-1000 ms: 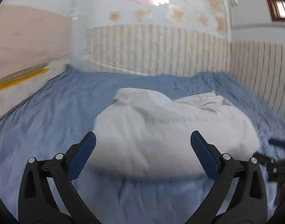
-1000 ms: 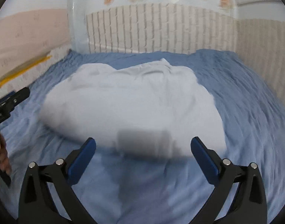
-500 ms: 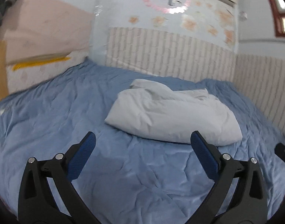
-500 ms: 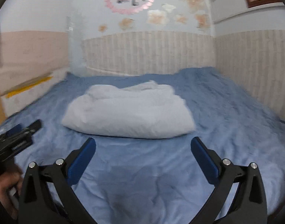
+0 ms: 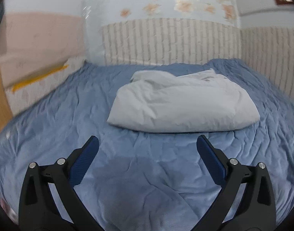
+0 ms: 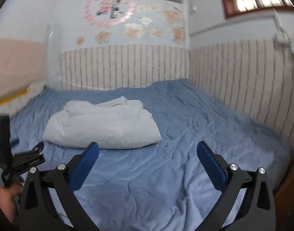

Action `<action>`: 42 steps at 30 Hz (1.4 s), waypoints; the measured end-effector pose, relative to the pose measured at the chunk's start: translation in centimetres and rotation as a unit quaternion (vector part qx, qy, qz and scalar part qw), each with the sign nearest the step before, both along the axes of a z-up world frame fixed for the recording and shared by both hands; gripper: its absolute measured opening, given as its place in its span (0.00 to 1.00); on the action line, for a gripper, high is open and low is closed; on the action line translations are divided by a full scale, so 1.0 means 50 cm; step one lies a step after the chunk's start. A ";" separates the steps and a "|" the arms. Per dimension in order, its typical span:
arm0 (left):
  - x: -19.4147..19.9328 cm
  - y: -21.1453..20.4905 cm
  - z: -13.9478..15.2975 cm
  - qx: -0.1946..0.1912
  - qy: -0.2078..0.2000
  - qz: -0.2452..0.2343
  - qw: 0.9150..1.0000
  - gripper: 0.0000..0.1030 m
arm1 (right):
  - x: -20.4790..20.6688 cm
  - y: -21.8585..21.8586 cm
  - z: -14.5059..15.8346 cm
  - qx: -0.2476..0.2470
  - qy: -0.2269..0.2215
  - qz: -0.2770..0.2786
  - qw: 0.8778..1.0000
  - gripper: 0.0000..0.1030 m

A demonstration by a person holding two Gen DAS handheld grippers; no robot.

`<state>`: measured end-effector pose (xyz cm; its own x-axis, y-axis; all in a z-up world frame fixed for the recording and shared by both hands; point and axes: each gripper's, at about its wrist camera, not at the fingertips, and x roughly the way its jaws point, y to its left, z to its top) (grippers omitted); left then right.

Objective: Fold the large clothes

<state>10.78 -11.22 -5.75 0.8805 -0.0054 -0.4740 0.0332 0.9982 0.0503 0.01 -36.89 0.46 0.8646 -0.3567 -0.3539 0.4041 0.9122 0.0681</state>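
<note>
Both of your tools are empty: the left hand-held gripper point(image 5: 147, 150) and the right hand-held gripper point(image 6: 147, 151) each hang over bare bedding with the jaws spread wide, nothing between the blue pads. The white garment point(image 5: 182, 102) lies in a thick, folded bundle on the blue bedspread point(image 5: 66, 119), toward the far middle of the bed, well apart from both tools. In the right wrist view the same bundle point(image 6: 102, 125) sits left of centre.

The bundle looks close to finished, though its far top edge is rumpled and loose. If you mean to tidy it, bring each tool in low from the near side, take only the top layer at a corner, and close fully before lifting, so the lower layers stay put. Move both hands together and lay the cloth down flat; avoid dragging it, since the bedspread is already wrinkled and could bunch under it.

You have open bed in front of the bundle and to its right. Behind it and to the right stands the slatted wall panelling point(image 6: 233, 77), so keep any sweep short there. The bed's near right edge drops away, and your left tool's body point(image 6: 27, 159) shows at the left of the right wrist view, so keep the two apart.
</note>
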 end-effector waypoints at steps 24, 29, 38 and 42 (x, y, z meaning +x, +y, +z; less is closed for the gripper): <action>-0.010 0.030 0.004 -0.014 -0.001 0.028 1.000 0.97 | 0.019 -0.031 -0.026 0.056 -0.016 0.027 0.998 0.98; -0.026 0.042 0.003 -0.024 -0.010 0.016 1.000 0.97 | 0.042 -0.027 -0.043 0.023 -0.002 0.024 0.999 0.98; -0.025 0.063 -0.003 -0.051 -0.009 0.007 0.999 0.97 | 0.095 -0.079 -0.087 0.095 0.023 0.002 0.995 0.98; -0.013 0.051 -0.009 -0.037 0.003 0.004 0.999 0.97 | 0.102 -0.063 -0.088 0.077 0.030 0.004 0.997 0.98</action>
